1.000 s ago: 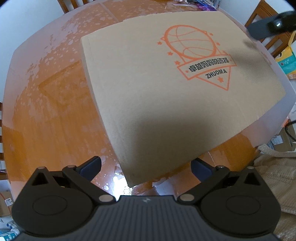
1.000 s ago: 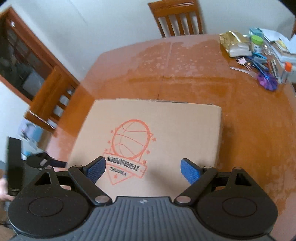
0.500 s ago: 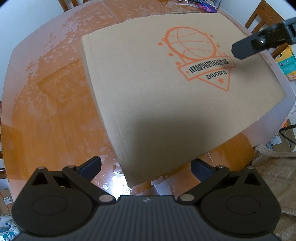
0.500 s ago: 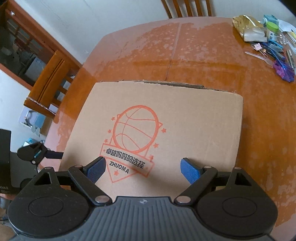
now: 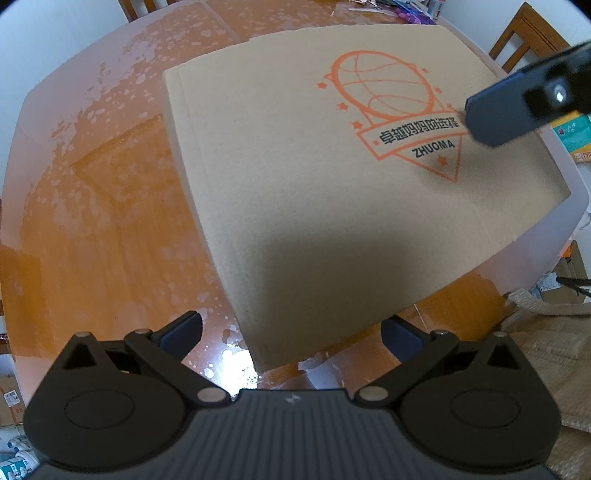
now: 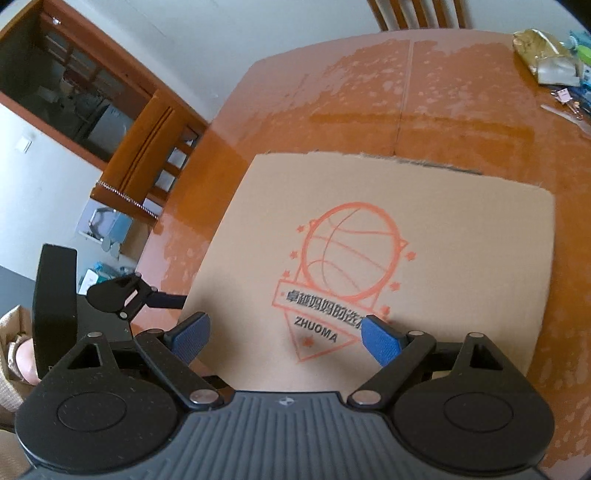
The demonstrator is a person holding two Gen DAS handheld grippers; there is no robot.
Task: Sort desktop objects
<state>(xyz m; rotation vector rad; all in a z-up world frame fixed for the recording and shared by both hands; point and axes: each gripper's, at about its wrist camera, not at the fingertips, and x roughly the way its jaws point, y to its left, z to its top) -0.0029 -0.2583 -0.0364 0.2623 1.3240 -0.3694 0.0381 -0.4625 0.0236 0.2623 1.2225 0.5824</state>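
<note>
A flat cardboard sheet (image 5: 295,177) printed with an orange basketball logo lies on the glossy orange table (image 5: 103,206). My left gripper (image 5: 291,332) is open at the sheet's near corner, which sits between the fingers and partly covers the right finger (image 5: 402,336). My right gripper (image 6: 286,336) is open low over the cardboard sheet (image 6: 461,258), its blue pads (image 6: 380,339) astride the logo's lower part. One right finger (image 5: 502,110) shows dark over the logo in the left wrist view. The left gripper (image 6: 114,291) appears at the sheet's left edge in the right wrist view.
Stationery clutter, a gold bag (image 6: 543,55) and clips (image 6: 565,96) lie at the table's far right. Wooden chairs (image 6: 417,14) (image 5: 528,33) stand round the table. A woven bag (image 5: 546,350) and boxes sit beyond the table edge. A wooden cabinet (image 6: 147,147) stands left.
My right gripper has come forward and lower over the cardboard, its finger now above the logo. The left gripper and the sheet have barely moved.
</note>
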